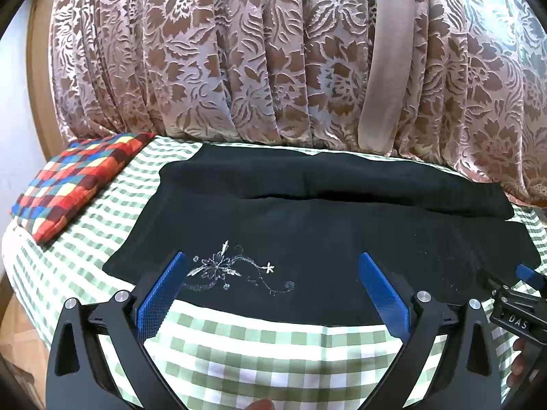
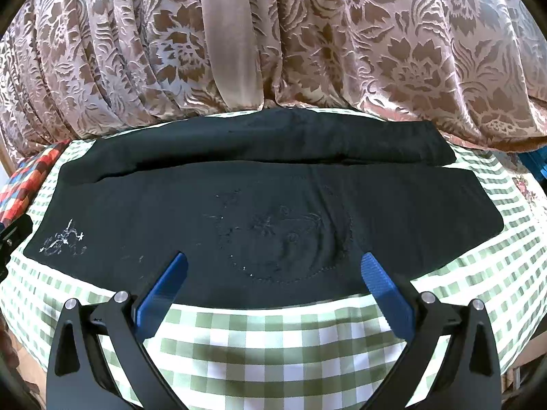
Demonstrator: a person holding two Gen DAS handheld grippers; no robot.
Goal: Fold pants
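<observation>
Black embroidered pants (image 1: 307,239), checked cloth (image 1: 259,348)

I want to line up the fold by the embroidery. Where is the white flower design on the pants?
In the left wrist view the white flower design sits near the black pants' near edge, just beyond the left gripper's left finger.

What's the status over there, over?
Left gripper and right gripper open, empty. Black pants flat on checked cloth. Nothing in the way.
</observation>
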